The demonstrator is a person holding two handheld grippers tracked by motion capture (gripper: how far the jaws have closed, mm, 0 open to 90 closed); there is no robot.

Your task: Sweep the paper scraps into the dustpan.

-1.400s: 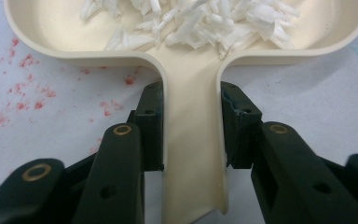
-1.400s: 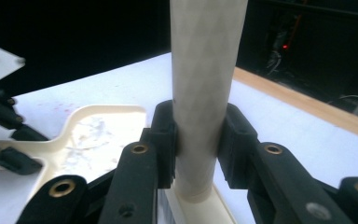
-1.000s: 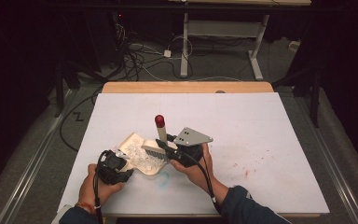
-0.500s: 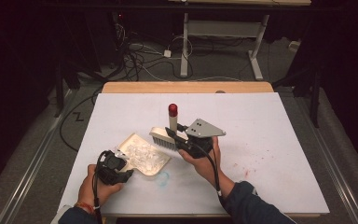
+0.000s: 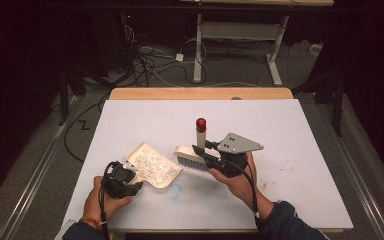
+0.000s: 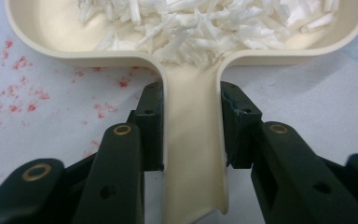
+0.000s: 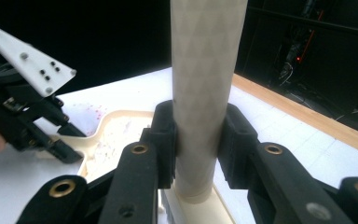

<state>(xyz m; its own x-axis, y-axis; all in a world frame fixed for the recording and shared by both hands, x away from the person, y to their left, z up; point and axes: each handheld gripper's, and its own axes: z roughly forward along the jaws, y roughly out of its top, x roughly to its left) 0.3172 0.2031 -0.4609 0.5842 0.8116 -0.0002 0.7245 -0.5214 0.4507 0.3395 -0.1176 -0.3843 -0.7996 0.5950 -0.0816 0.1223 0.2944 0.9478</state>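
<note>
Cream plastic dustpan (image 5: 152,167) (heaped with white shreds (image 5: 150,162)) lies flat at the left, its handle clamped in the left gripper (image 5: 122,179). Just right of its open lip, the right gripper (image 5: 200,150) clasps the brush (image 5: 192,156) by its upright handle, bristles downward.

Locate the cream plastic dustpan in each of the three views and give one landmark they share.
High view: the cream plastic dustpan lies left of centre on the white table, loaded with white paper shreds.
Left gripper view: its pan spans the top, and its handle runs down between the black jaws.
Right gripper view: it sits at lower left, behind the grey brush handle.
Shared landmark: the white table.
</note>
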